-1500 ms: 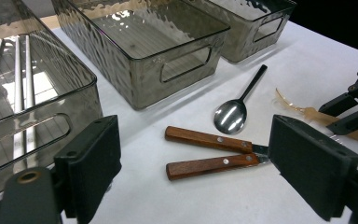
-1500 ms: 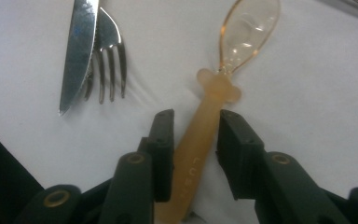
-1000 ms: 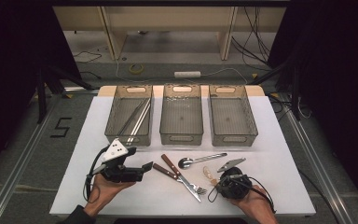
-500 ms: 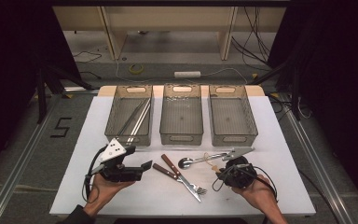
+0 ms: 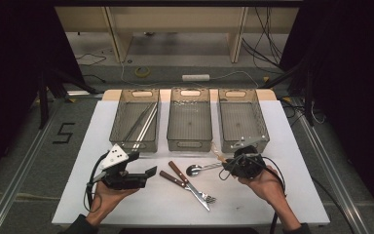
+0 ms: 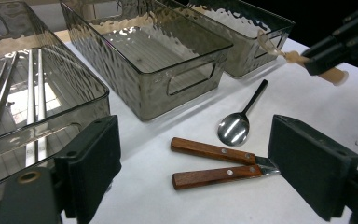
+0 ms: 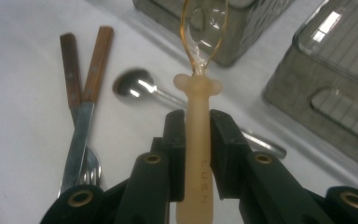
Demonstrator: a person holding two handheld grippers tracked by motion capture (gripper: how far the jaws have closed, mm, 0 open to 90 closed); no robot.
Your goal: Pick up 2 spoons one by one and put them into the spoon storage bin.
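Observation:
My right gripper [image 5: 228,162] is shut on the pale peach handle of a small spoon [image 5: 217,153] with a clear amber-rimmed bowl. It holds the spoon above the white table, just in front of the right bin [image 5: 263,127]. In the right gripper view the handle [image 7: 198,154] sits pinched between the two pads, bowl pointing away. My left gripper [image 5: 146,174] is open at the front left, level, jaws toward the cutlery. In the left gripper view its jaws stand wide around nothing [image 6: 200,156], and the right gripper [image 6: 342,39] with the spoon [image 6: 307,60] hangs at the upper right.
A metal spoon [image 5: 202,169] and a wooden-handled knife and fork [image 5: 185,180] lie crossed at the table's middle front. Three smoky clear bins stand in a row behind. The left bin [image 5: 120,127] holds long metal sticks [image 5: 143,123]; the middle bin [image 5: 190,145] looks bare.
The right gripper has lifted with the peach-handled spoon and moved away from the person, toward the right bin. The left gripper has stayed where it was.

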